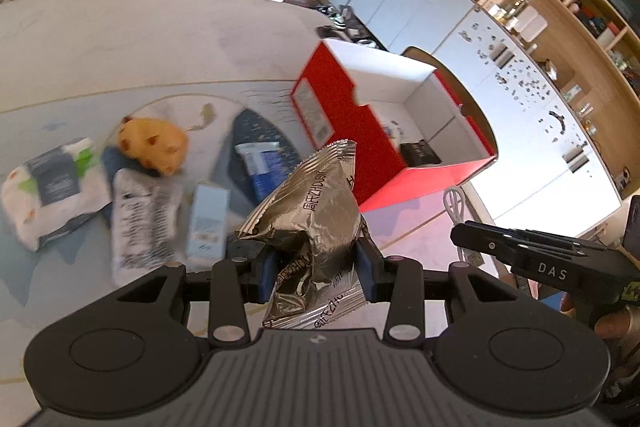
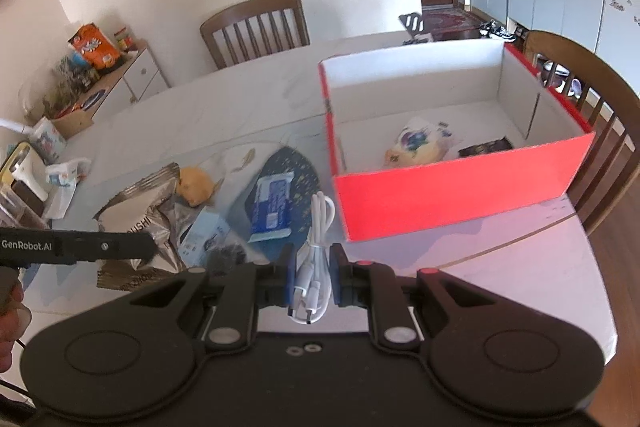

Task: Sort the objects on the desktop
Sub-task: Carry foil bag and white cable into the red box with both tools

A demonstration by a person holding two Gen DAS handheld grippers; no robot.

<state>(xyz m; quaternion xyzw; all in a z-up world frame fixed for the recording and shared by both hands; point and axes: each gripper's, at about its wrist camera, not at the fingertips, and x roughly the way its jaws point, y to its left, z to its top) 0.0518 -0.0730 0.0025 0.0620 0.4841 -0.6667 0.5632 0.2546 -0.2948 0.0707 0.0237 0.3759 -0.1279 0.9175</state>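
Between the left claw's (image 1: 316, 267) blue pads sits a crinkled silver snack packet (image 1: 308, 211), pinched tight and lifted off the table (image 1: 140, 39); the right claw (image 2: 313, 281) is clamped on a coiled white cable (image 2: 316, 247); just ahead of both stands the red box (image 2: 448, 195), open-topped, with a pale pouch (image 2: 420, 143) and a dark packet (image 2: 486, 147) inside; left of the box lie a blue packet (image 2: 272, 207), a yellow toy (image 2: 196, 185) and a light blue carton (image 1: 208, 223).

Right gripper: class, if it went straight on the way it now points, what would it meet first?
Probably the near red wall of the box. The right gripper, shut on the white cable, points at the table just before it; depth is unclear.
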